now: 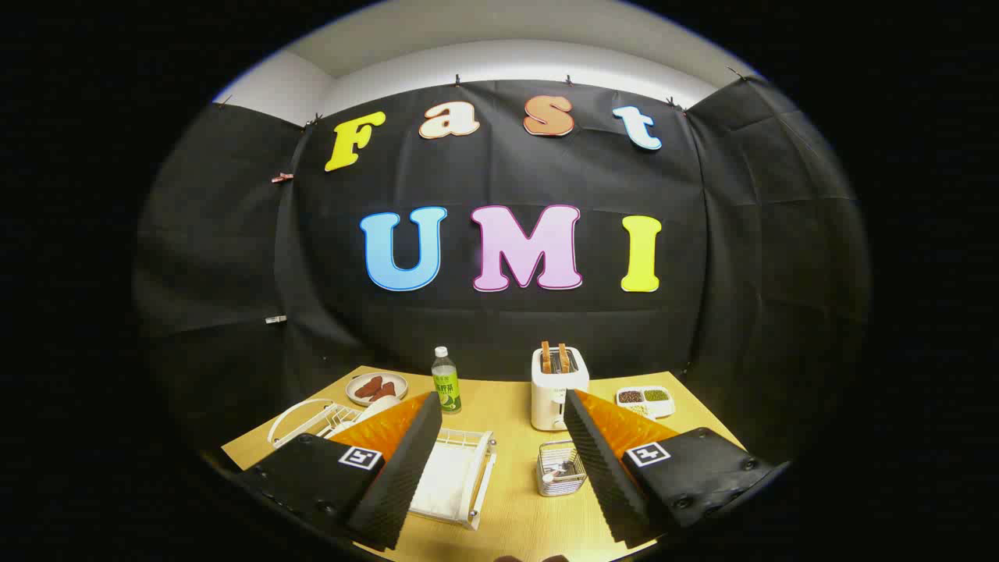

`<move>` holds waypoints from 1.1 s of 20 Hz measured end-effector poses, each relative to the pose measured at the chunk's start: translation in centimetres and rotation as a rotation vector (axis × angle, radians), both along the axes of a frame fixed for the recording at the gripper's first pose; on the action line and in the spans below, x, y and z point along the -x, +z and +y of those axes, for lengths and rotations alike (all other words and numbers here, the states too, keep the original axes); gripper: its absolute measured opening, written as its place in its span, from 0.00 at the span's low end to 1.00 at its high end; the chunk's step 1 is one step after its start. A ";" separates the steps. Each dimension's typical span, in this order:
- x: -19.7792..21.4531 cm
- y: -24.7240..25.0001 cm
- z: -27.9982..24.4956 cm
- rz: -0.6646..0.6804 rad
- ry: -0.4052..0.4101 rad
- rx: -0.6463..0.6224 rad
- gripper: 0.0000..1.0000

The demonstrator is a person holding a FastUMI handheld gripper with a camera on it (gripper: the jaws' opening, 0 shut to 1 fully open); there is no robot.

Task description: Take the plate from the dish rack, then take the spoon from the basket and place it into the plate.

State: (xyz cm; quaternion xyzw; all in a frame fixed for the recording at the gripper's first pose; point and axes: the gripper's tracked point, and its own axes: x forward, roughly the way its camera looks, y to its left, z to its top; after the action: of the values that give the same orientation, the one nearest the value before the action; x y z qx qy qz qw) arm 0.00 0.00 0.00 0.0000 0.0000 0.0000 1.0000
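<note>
Risks, itemised. Hand-held gripper (499,476): fingers spread wide apart, holding nothing, raised above the table (515,515) near its front edge.

Rack (453,476): white wire, at the front left of the table, partly hidden behind the left finger. A pale rounded shape beside that finger, toward the left edge, may be the plate (380,406), but I cannot tell for sure. Hazard: a guessed grip lands on rack wire, or pinches only the rim, and the plate slips or drags the rack.

Basket (560,468): small wire mesh, just ahead between the fingers, near the right one; spoon (556,471) inside, small and indistinct. Hazard: fingers catch the mesh and tip the basket.

Bystanders: bottle (446,381) and toaster (559,388) toward the back edge, both tall and likely to topple if swept.
</note>
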 end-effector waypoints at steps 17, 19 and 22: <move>-0.4 -0.7 -0.5 0.014 0.005 0.004 0.97; -0.8 -0.7 -0.3 0.014 -0.002 0.006 0.97; -1.7 -0.4 0.5 0.009 -0.005 0.017 0.97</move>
State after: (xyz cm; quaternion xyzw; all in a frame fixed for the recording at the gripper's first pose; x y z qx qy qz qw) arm 1.66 0.51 -0.35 -0.0085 0.0044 -0.0025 1.0000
